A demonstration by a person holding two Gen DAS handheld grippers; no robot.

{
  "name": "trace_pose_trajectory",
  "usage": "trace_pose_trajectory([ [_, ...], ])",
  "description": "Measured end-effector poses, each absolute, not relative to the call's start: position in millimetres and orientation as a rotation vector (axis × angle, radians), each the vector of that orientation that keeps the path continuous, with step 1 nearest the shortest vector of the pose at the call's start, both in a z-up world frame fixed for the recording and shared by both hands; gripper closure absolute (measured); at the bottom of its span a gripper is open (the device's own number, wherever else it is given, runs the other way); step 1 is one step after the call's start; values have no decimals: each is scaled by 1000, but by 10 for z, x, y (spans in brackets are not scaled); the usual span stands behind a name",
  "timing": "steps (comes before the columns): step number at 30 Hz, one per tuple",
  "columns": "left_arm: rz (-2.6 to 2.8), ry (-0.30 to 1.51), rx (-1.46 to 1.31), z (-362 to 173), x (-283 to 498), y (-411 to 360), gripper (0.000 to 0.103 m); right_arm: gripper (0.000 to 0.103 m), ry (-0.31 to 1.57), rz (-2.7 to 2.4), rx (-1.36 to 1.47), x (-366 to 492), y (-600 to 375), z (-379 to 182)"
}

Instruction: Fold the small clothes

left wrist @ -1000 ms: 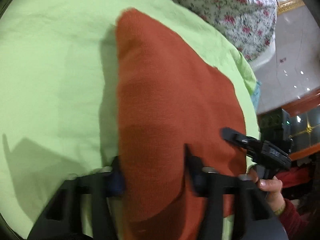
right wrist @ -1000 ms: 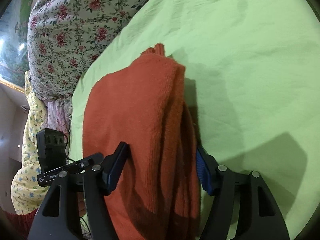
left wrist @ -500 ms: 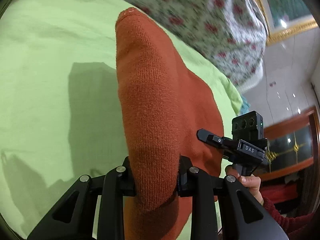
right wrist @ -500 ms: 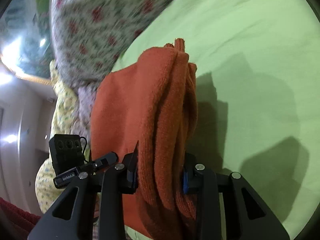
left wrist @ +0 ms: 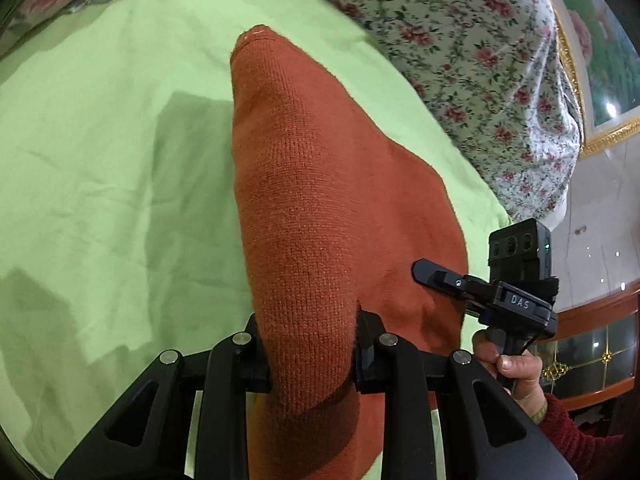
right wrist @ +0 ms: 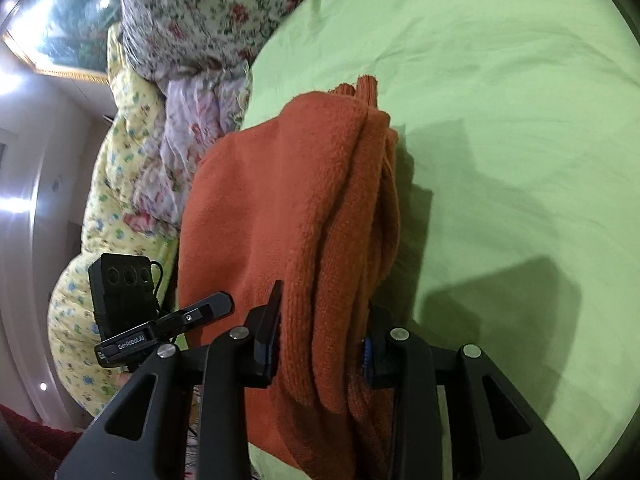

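An orange knit garment (left wrist: 312,200) lies folded on a light green sheet (left wrist: 100,160). My left gripper (left wrist: 310,354) is shut on its smooth folded edge and lifts that end off the sheet. My right gripper (right wrist: 320,344) is shut on the other edge, where several layers of the orange garment (right wrist: 320,208) bunch together. The right gripper also shows in the left wrist view (left wrist: 432,274), held by a hand. The left gripper also shows in the right wrist view (right wrist: 208,308).
The green sheet (right wrist: 500,120) spreads wide around the garment. A floral quilt (left wrist: 460,40) is heaped along the far side, with a yellow flowered cover (right wrist: 108,200) beside it. A tiled floor and wooden furniture (left wrist: 592,320) lie beyond the bed's edge.
Both grippers went from open around the garment's edges to shut on them. They then lifted the garment, and the views tilted up toward the quilt.
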State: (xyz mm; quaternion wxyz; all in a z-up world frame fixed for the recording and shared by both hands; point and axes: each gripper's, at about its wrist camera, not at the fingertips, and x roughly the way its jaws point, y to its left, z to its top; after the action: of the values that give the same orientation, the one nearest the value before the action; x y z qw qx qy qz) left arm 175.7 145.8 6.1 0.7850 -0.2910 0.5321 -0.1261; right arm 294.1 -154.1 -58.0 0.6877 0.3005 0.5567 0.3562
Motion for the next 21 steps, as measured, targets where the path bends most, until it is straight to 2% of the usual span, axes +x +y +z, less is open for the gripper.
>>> trace_pose_trajectory([
  [3,-271,1143,-608,2,1772,1437,76,70,1252,786,666,2960,-1543,-619],
  [6,-240,1154,-578,-81,1797,1418,69,66,1257,766,662,2985,-1570,-684],
  [8,-210,1166,-556,-146,1799,1425,58,59,1264,739,666,3013,-1586,-739],
  [11,-162,1174,-554,-192,1762,1481,44,57,1264,715,710,3039,-1662,-825],
  [14,-127,1176,-558,-161,1670,1530,40,54,1253,690,724,3010,-1755,-793],
  [21,-85,1191,-512,14,1234,1521,40,53,1164,588,718,2718,-2093,-474],
])
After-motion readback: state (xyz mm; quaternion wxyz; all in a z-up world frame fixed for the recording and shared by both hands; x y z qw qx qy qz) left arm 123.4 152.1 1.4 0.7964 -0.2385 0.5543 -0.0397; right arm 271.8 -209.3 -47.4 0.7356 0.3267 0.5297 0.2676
